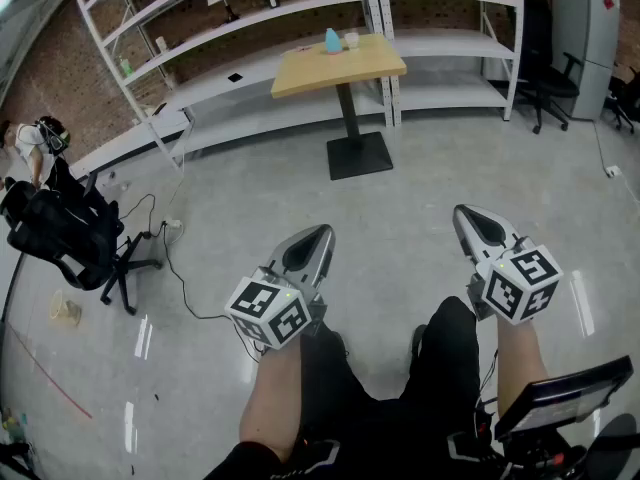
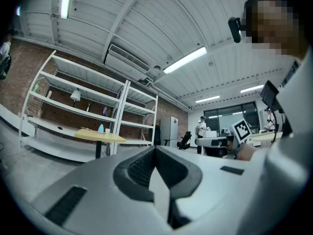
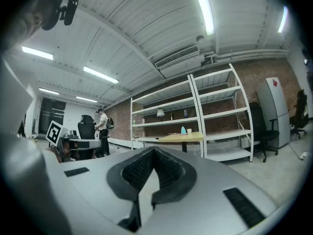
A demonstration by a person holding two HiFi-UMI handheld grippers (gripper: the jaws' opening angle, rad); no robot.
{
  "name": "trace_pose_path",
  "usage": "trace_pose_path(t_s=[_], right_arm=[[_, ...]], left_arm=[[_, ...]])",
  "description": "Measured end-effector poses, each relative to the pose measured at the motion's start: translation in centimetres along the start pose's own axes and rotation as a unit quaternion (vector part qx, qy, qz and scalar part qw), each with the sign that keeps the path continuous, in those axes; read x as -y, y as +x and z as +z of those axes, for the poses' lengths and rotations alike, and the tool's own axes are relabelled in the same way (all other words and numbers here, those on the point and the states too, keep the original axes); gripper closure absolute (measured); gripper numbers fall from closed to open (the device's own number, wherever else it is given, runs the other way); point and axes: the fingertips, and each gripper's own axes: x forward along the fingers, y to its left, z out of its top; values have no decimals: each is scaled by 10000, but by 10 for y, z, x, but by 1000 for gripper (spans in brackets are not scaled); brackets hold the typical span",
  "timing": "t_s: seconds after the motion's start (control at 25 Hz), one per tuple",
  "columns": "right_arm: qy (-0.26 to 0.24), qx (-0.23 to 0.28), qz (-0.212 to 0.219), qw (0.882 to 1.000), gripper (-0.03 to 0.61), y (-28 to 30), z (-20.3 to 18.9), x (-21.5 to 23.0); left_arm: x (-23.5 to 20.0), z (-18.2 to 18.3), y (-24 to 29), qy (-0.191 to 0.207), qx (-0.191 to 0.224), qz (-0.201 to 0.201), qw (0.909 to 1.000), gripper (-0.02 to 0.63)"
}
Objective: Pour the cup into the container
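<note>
Far across the room stands a small wooden table (image 1: 338, 63). On it are a pale blue container (image 1: 332, 40) and a small white cup (image 1: 352, 39) side by side. The same container (image 3: 183, 130) and cup (image 3: 189, 130) show tiny in the right gripper view, and the container (image 2: 100, 129) and cup (image 2: 107, 130) show tiny in the left gripper view. My left gripper (image 1: 320, 232) and right gripper (image 1: 464, 213) are held above my lap, well short of the table. Both point toward it, shut and holding nothing.
White metal shelving (image 1: 250, 28) lines the brick wall behind the table. A black office chair (image 1: 70, 233) with a floor cable (image 1: 185, 288) stands at the left, and more chairs (image 1: 545, 78) and a grey cabinet (image 1: 585, 18) at the right. A person (image 3: 102, 126) stands by desks.
</note>
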Motion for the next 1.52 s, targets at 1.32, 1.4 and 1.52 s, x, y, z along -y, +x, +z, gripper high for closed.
trace_pose_path(t_s=[1.32, 1.4, 1.52], right_arm=[[190, -127, 119, 9997, 578, 62, -28, 4], [194, -93, 189, 9996, 578, 76, -25, 2], [106, -49, 253, 9996, 578, 94, -15, 3]], left_arm=[[-18, -52, 32, -69, -341, -585, 9977, 612], [-29, -48, 35, -17, -318, -526, 9981, 612], [-48, -39, 39, -10, -308, -369, 9988, 612]])
